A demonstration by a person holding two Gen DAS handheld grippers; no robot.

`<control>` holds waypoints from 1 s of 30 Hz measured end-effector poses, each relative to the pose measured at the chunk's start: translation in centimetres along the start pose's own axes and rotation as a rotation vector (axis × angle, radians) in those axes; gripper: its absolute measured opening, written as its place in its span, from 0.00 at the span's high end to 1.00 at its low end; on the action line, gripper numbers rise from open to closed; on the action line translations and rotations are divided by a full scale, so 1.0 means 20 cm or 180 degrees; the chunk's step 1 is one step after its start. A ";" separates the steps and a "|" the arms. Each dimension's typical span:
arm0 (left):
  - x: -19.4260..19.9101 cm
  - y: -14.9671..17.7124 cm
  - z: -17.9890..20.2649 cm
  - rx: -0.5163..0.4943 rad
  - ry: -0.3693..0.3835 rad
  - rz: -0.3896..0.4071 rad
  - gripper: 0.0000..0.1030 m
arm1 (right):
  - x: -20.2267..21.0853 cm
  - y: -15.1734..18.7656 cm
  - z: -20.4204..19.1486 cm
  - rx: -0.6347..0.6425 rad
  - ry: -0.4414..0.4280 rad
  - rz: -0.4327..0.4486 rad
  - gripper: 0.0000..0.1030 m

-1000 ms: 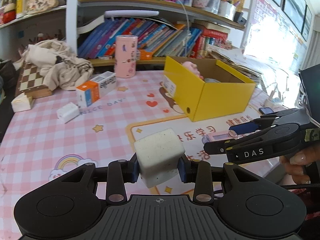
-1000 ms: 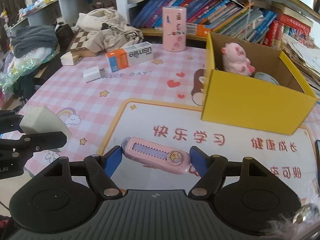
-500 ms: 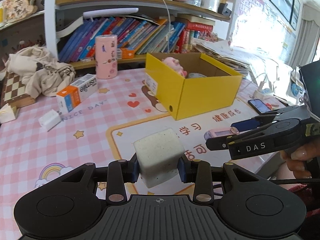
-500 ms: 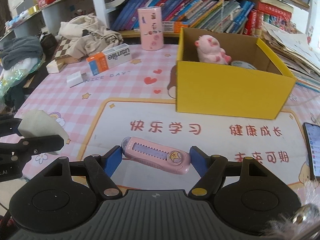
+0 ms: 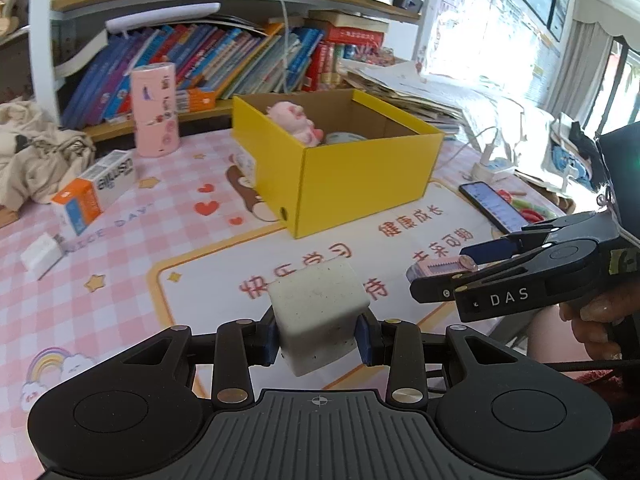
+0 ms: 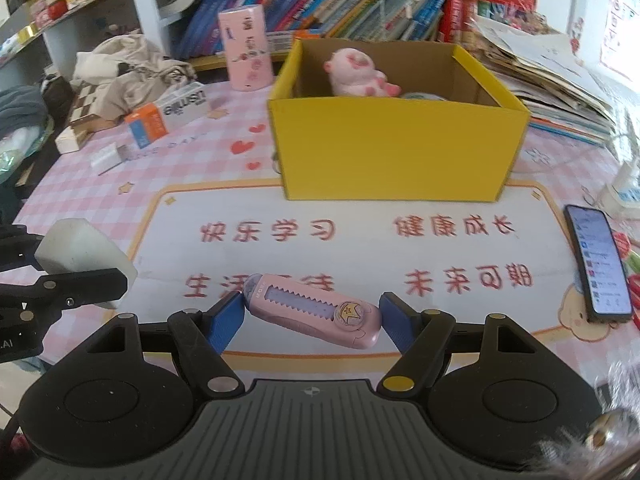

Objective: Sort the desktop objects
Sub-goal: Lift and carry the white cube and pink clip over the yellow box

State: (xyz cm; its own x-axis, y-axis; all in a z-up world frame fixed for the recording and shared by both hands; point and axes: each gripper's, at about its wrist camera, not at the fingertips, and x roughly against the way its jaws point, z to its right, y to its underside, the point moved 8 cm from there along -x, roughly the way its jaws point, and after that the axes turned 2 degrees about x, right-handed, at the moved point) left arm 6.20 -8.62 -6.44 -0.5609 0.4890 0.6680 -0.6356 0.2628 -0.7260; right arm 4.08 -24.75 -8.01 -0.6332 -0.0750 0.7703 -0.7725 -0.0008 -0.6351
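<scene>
My left gripper (image 5: 318, 338) is shut on a white speckled cube (image 5: 318, 312), held above the near part of the mat. In the right wrist view the same cube (image 6: 80, 252) shows at the far left. My right gripper (image 6: 312, 316) is shut on a pink utility knife (image 6: 314, 310), gripped end to end; its tip (image 5: 438, 268) also shows in the left wrist view. Ahead stands an open yellow box (image 5: 360, 168) (image 6: 396, 152) with a pink pig toy (image 6: 356, 74) inside.
A pink cylinder (image 6: 246, 48), an orange-and-white carton (image 6: 168, 114) and a small white block (image 6: 106, 156) lie at the back left beside a heap of cloth (image 6: 128, 64). A phone (image 6: 598, 264) lies at the right. Bookshelves rise behind the desk.
Both grippers have moved toward the right with their loads, so the yellow box now sits nearer and more central. Neither grip has changed.
</scene>
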 end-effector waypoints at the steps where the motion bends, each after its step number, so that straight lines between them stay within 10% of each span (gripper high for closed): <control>1: -0.02 0.00 0.02 -0.0014 0.0025 -0.0015 0.66 | 0.00 0.01 0.02 -0.0020 0.0018 -0.0010 0.30; 30: -0.36 -0.42 0.40 -0.0287 0.0303 0.0128 0.66 | 0.03 -0.20 0.58 -0.0186 0.0202 0.0193 0.30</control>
State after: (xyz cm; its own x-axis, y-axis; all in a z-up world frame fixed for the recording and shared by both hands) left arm 11.32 -21.00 -3.94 -0.5294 0.5762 0.6226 -0.5609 0.3129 -0.7665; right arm 7.24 -36.36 -5.67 -0.6792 -0.0097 0.7339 -0.7330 0.0600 -0.6775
